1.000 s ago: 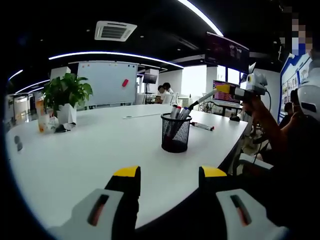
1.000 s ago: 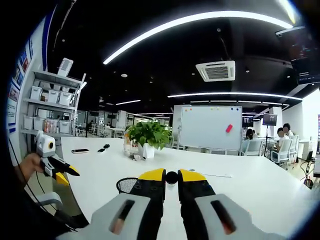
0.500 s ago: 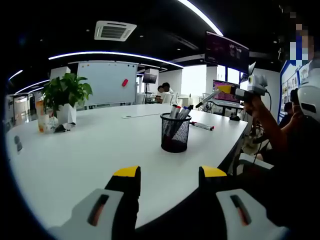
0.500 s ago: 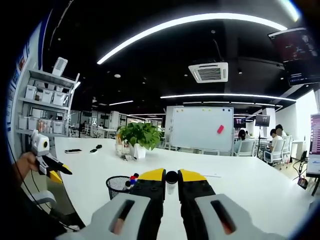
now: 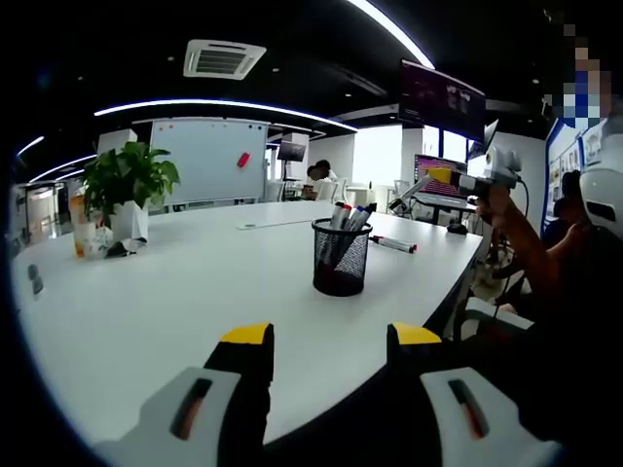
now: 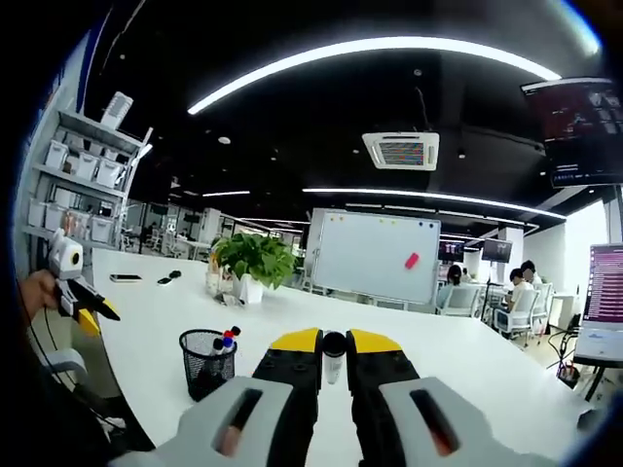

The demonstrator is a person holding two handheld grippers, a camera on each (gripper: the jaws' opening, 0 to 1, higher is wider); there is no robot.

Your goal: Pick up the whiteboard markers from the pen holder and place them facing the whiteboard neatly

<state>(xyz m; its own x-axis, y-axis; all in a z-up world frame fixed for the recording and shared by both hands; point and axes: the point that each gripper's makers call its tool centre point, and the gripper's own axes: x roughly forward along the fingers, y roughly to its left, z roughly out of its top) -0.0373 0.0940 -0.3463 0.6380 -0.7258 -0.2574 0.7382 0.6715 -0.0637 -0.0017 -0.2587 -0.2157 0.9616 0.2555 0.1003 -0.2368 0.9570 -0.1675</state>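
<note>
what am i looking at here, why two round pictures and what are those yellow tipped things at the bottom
A person holds a two-jaw gripper in each hand, and a fisheye camera rides on each one, so you get two round views. The yellow-tipped prongs are each gripper's own jaws. In the left gripper view, the left gripper is open and empty. In the right gripper view, the right gripper is shut on a marker, seen end-on. On the white table stands a black mesh pen holder with more markers sticking out, one marker lying behind it, and a potted plant. A whiteboard stands beyond the table.
</note>
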